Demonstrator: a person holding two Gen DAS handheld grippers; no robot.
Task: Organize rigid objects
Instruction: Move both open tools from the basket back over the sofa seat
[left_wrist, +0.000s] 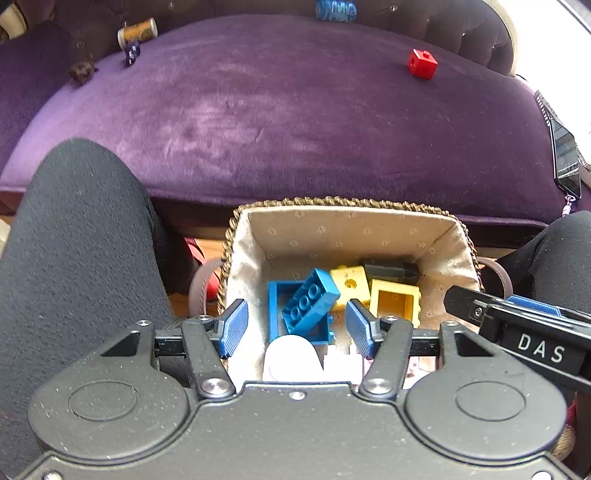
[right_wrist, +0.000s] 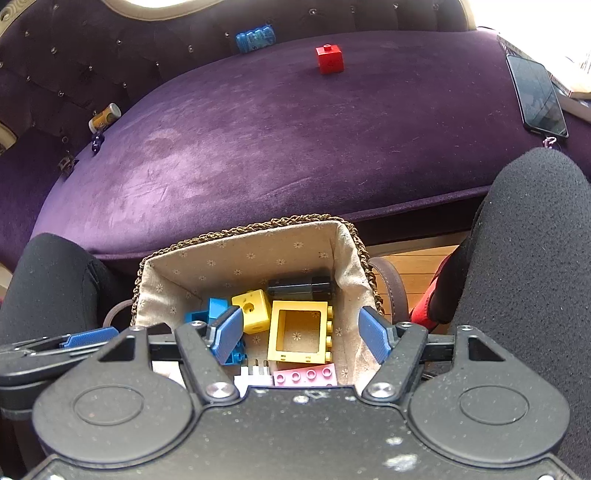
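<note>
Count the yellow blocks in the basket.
2. A yellow cube with a round hole sits mid-basket; a hollow yellow frame block lies beside it, toward the right gripper. Others may hide underneath.

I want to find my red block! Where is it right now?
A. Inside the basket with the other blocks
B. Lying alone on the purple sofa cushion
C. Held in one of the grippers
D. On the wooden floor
B: the red block sits by itself far back on the purple sofa cushion, well away from the basket, and both the left gripper and the right gripper are open and hold nothing.
</note>
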